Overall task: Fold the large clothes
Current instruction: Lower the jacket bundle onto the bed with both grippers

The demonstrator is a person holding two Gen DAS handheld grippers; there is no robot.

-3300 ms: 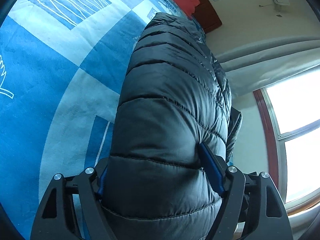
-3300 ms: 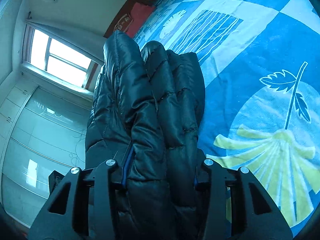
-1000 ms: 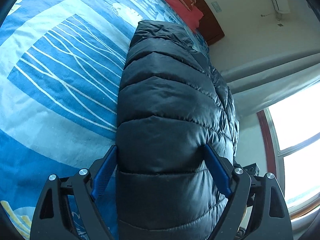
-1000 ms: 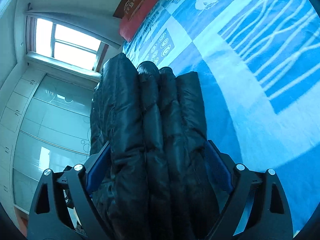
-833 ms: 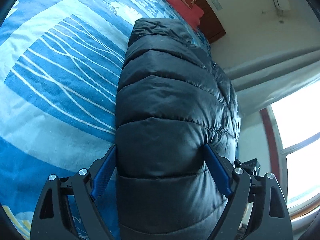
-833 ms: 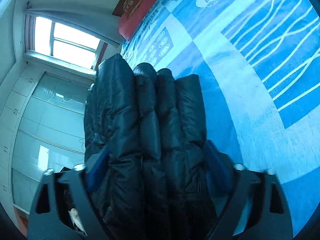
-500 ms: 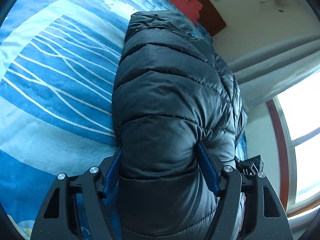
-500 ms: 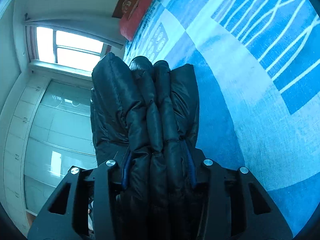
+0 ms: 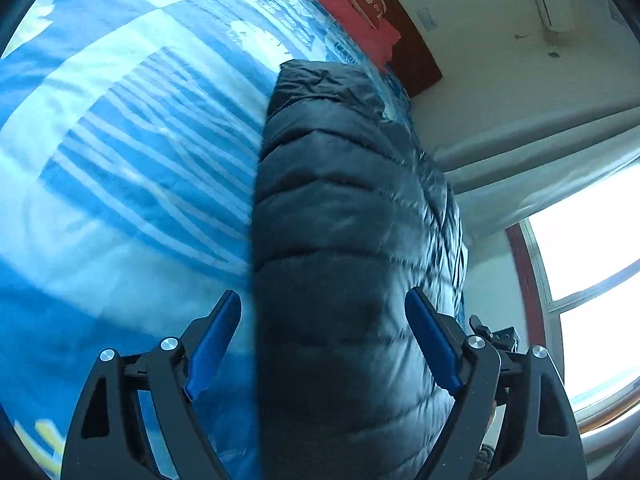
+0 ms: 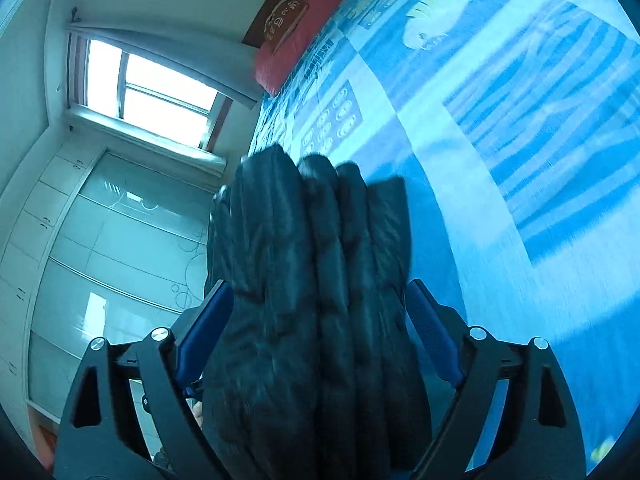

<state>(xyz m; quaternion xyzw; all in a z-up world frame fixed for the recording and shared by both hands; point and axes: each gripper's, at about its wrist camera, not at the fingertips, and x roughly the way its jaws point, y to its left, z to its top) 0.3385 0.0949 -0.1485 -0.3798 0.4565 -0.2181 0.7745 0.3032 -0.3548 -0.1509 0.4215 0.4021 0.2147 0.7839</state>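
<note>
A black quilted puffer jacket, folded into a thick bundle, lies on the blue patterned bedspread. In the left wrist view my left gripper is open, its blue pads on either side of the bundle's end with a gap on the left. In the right wrist view the jacket shows as several stacked folds. My right gripper is open around that end, its pads spread wider than the folds. Both views are motion-blurred.
A red pillow and dark wooden headboard are at the head of the bed. A window and curtain are on one side. Frosted wardrobe doors stand beyond the bed edge.
Half a second ago both grippers were squeezed shut on the folded jacket. Now both have opened and let it go. The bundle rests on the bed.
</note>
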